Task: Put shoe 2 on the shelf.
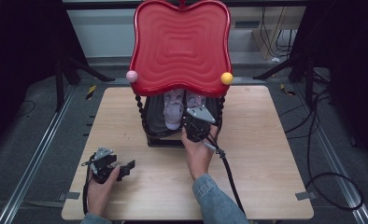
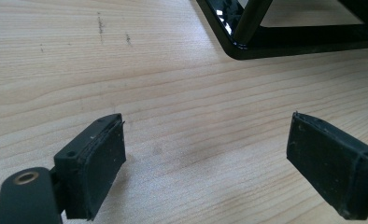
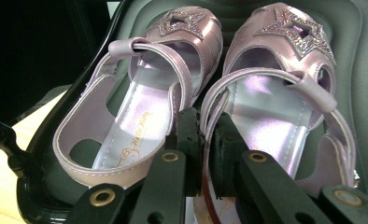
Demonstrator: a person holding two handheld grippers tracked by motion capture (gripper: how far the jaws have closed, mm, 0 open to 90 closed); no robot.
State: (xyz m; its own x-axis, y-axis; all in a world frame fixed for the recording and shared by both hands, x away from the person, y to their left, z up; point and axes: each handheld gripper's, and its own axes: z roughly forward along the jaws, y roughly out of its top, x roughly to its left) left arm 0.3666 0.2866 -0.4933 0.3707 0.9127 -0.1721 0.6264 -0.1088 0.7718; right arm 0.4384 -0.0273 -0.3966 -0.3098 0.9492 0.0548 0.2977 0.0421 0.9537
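- The left gripper (image 1: 108,164) rests low on the near left of the tabletop (image 1: 266,154), held in the person's left hand (image 1: 98,193). In the left gripper view its jaws stand spread wide with only bare wood between them and a corner of the rack's black base (image 2: 285,44) further off. It seems to be waiting, with no part in the step for now.
- Further in, the right hand (image 1: 198,156) reaches forward from the middle of the tabletop and carries the right gripper (image 1: 196,122) into the lower shelf (image 1: 154,119) of a small rack, under the red tray (image 1: 181,46) that tops it.
- In the right gripper view the jaws are pressed nearly together on the inner side edge of the right-hand sandal (image 3: 285,93), a thin strip of its upper pinched between them.
- The pair of lilac sandals sits side by side on that dark shelf, toes with glittery stars pointing away, the left-hand sandal (image 3: 140,102) just beside the gripped one and free.
- Judged from this, the step in hand is the grasp on one sandal, ready for taking it off the shelf.
- The next move calls for a steady pull back and slightly up, keeping the pinch firm, clearing the shelf rim and the tray overhead, and not dragging the neighbouring sandal along.
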